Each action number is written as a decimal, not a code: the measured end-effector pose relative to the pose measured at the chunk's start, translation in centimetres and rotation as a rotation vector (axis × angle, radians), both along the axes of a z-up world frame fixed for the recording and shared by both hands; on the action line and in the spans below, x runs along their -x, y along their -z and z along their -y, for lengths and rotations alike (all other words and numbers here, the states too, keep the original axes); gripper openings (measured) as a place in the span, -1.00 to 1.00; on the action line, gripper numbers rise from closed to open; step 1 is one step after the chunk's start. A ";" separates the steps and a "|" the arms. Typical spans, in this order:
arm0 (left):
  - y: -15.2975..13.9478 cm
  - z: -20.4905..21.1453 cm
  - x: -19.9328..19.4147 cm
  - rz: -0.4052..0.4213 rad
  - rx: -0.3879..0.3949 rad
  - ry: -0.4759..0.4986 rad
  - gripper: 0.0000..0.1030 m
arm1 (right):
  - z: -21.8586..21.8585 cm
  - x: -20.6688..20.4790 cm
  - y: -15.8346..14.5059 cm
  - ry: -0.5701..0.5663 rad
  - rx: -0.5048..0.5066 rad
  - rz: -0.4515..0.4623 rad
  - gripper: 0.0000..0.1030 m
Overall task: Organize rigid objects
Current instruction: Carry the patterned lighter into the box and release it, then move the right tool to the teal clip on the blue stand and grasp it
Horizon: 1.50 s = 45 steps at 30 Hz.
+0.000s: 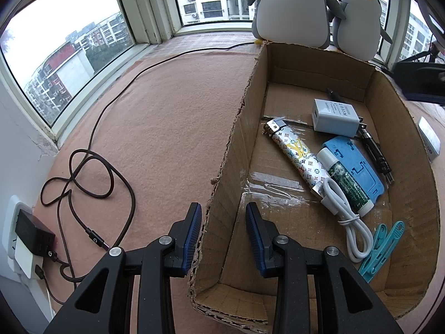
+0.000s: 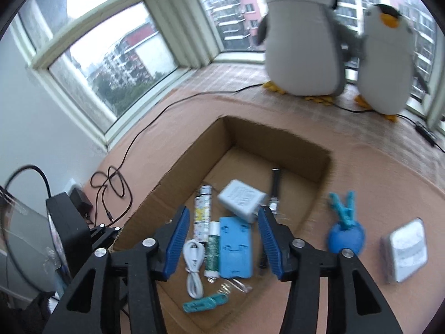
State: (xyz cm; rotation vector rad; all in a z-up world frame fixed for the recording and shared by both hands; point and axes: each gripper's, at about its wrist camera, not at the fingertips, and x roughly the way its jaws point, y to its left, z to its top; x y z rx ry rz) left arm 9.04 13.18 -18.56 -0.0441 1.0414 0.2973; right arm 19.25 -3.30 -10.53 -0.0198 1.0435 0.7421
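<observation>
L gripper (image 1: 224, 214) nearest cam: jaws apart, holding nothing, straddling near-left wall of cardboard box (image 1: 230, 150); wall edge between pads, not touching. R gripper (image 2: 224, 222) above box, jaws wide, empty; view blurred. Inside box, big to small: blue case (image 2: 235, 247), white charger (image 1: 335, 118) far, patterned lighter (image 1: 296, 156) left, green tube (image 1: 347, 182), white cable (image 1: 347, 220), teal clip (image 1: 379, 250) near-right. Outside, right of box: white box (image 2: 406, 253), blue clip thing (image 2: 345, 228).

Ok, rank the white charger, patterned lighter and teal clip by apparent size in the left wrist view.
1. patterned lighter, longest
2. white charger
3. teal clip
The charger and clip look close; the clip lies nearer the camera, so that pair is unsure.
</observation>
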 end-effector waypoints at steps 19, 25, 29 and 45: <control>-0.1 0.0 0.1 0.000 -0.003 -0.002 -0.30 | 9.3 -1.3 4.9 0.125 0.154 -0.022 0.16; -0.1 0.0 0.1 0.001 -0.001 -0.003 -0.30 | 8.4 -2.4 5.8 0.142 0.179 -0.011 0.16; 0.0 0.0 0.1 0.002 0.001 -0.004 -0.30 | 7.8 -3.8 5.4 0.139 0.187 0.017 0.16; 0.1 -0.3 0.1 0.002 0.015 -0.004 -0.29 | 4.6 -7.4 7.8 0.067 0.276 -0.007 -0.27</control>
